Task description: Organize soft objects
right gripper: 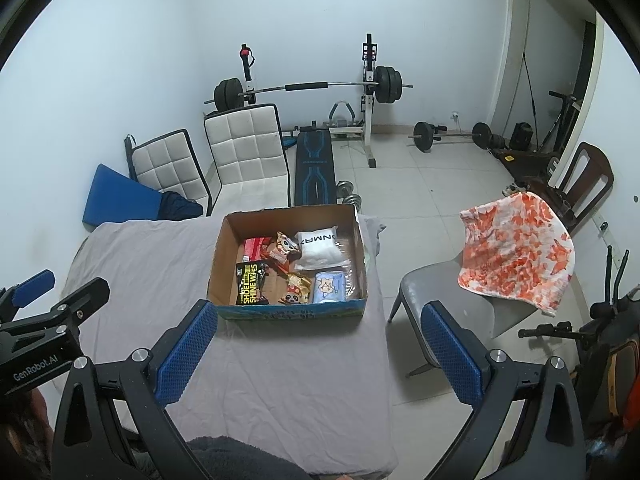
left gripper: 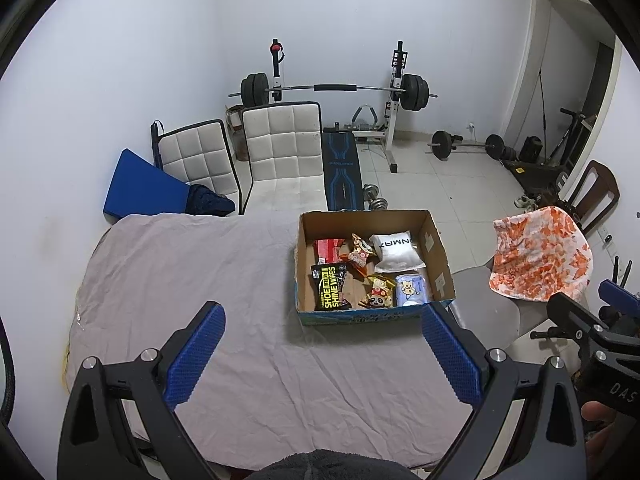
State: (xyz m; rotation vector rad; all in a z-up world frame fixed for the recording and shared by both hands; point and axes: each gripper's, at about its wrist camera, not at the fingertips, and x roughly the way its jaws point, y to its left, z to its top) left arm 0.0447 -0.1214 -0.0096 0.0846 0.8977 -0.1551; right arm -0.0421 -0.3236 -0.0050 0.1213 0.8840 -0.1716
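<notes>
A cardboard box (left gripper: 438,258) stands on the grey-sheeted table (left gripper: 200,280), and shows in the right wrist view (right gripper: 218,264) too. Inside lie a black shoe-wipes pack (left gripper: 331,287), a white pouch (left gripper: 396,251), a light blue pack (left gripper: 411,289), cartoon snack packs (left gripper: 378,292) and a red pack (left gripper: 328,249). My left gripper (left gripper: 322,354) is open and empty above the table's near part. My right gripper (right gripper: 316,354) is open and empty, near the table's right edge. An orange-and-white cloth (right gripper: 516,252) hangs over a grey chair (right gripper: 436,300).
Two white padded chairs (left gripper: 280,152) stand behind the table. A weight bench with barbell (left gripper: 340,92), dumbbells and loose weights (left gripper: 464,146) are on the tiled floor. A dark wooden chair (right gripper: 584,176) stands at the right. A blue cushion (left gripper: 140,188) leans at the left.
</notes>
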